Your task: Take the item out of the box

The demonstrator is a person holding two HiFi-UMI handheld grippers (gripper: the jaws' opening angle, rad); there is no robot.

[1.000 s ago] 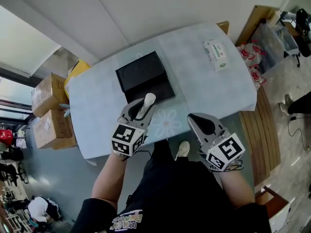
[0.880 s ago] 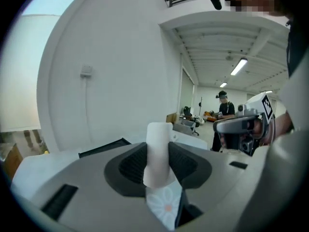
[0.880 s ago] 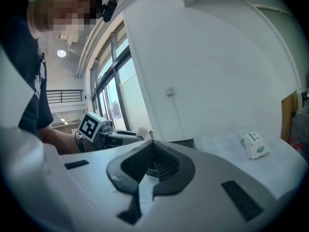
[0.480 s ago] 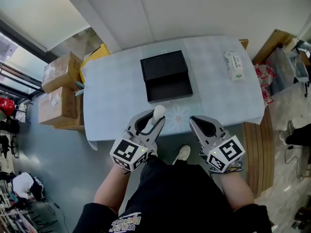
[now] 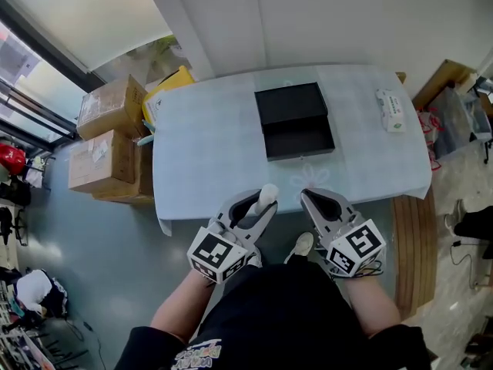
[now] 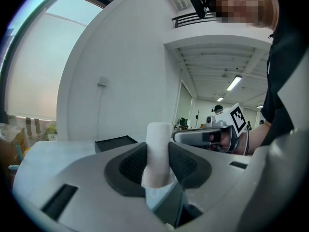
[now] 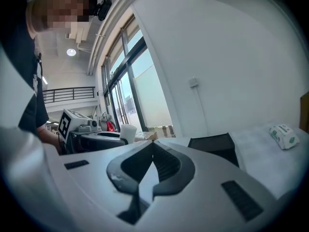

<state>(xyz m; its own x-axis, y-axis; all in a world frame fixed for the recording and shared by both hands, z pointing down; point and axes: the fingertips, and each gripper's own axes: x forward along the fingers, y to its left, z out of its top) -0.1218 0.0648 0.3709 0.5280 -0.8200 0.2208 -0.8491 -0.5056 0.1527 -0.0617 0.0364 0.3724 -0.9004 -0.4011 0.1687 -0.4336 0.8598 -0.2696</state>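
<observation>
My left gripper (image 5: 258,203) pinches the white item (image 5: 267,196), outside the black box (image 5: 296,122). My right gripper (image 5: 307,196) has its jaws pressed together.

The box (image 5: 293,106) lies mid-table (image 5: 208,153), with a packet (image 5: 391,111) at its right. Cardboard cartons (image 5: 100,164) are stacked on the floor left of the table.

1. left gripper (image 6: 159,164): its jaws press on an upright white cylinder (image 6: 158,138).
2. black box (image 6: 115,142) lies beyond, on the pale table (image 6: 50,150).
3. right gripper (image 6: 187,137) is held level at the right.
</observation>
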